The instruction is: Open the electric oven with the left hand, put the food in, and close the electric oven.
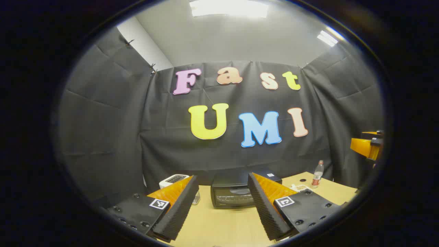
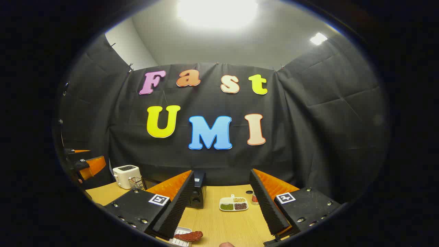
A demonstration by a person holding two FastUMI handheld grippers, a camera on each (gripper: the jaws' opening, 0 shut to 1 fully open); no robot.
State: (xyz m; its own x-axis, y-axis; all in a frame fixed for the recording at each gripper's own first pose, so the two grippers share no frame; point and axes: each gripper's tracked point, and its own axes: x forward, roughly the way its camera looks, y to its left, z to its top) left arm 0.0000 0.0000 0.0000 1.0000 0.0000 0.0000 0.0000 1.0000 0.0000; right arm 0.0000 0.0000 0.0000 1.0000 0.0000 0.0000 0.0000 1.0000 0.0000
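Both tongs, left [image 1: 223,209] and right [image 2: 222,209], gape wide above bare tabletop [image 1: 223,226], oven [image 1: 233,193] shut ahead.

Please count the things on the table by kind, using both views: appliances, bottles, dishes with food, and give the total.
Appliances: 2, the black electric oven and the white toaster.
Bottles: 1, a clear bottle with a red label.
Dishes with food: 2, a divided dish of beans and a white tray with a reddish food piece.
Total: 5.
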